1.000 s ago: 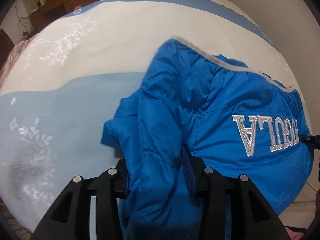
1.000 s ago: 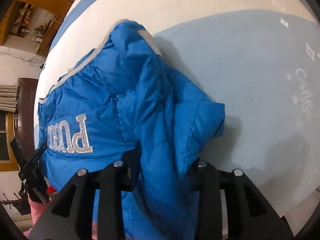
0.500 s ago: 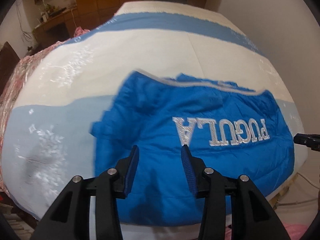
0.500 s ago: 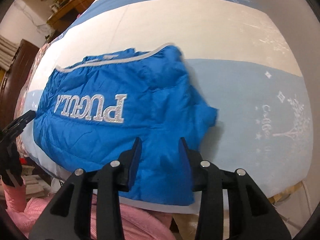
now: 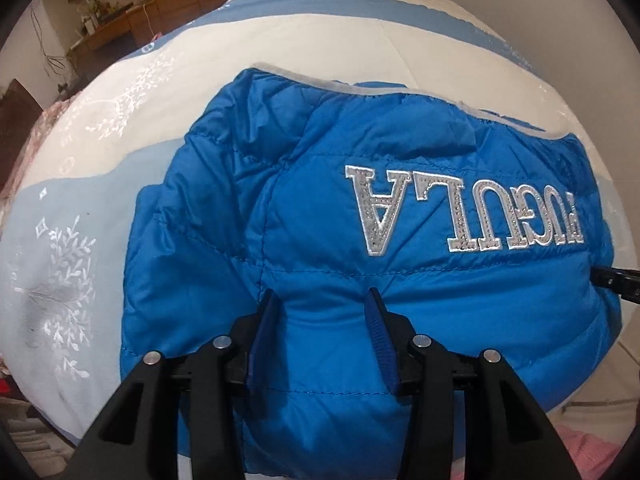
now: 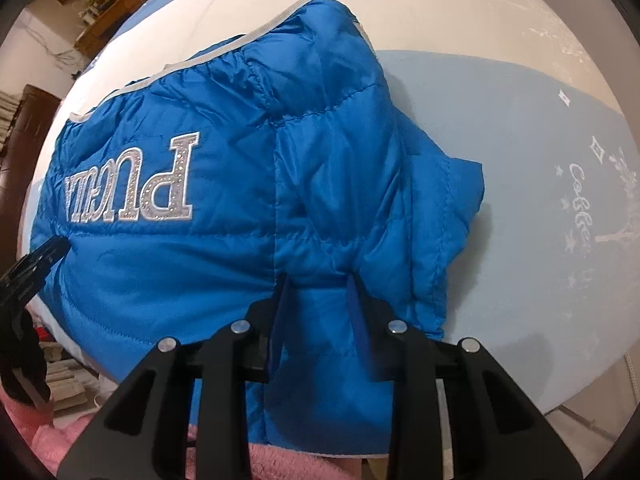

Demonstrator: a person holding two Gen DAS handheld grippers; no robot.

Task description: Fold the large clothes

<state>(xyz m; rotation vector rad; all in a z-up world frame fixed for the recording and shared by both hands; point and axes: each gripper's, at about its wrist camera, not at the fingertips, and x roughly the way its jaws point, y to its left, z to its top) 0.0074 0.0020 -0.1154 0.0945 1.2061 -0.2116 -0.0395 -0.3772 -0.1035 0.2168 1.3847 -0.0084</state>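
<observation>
A: Starting at the left of the left wrist view, what covers the bed?

B: A smooth bedspread [image 5: 80,208] in pale blue and cream bands, with white leaf sprigs printed on it. Right of that lies the blue jacket [image 5: 304,208], a glossy quilted puffer with stitched channels and a grey trim along its far edge.

A: And the lettering?

B: Silver sparkly block letters [image 5: 464,208] run upside down across the jacket's right half.

A: How is the left gripper [image 5: 322,300]?

B: Its black fingers with blue ribbed pads stand a moderate way apart, tips pressed into the near hem with a puff of fabric bulging between them. I cannot tell whether it is actually pinching.

A: Now the right wrist view, left first.

B: The other tool's black tip [image 6: 40,256] touches the jacket's left edge. The jacket [image 6: 224,264] fills the middle, and a rumpled sleeve [image 6: 448,216] sticks out to the right over the light blue band [image 6: 540,152].

A: The right gripper [image 6: 318,282]?

B: Narrower, the fabric gathered between its fingers; pink fleecy cloth [image 6: 60,432] sits near, below the hem.
</observation>
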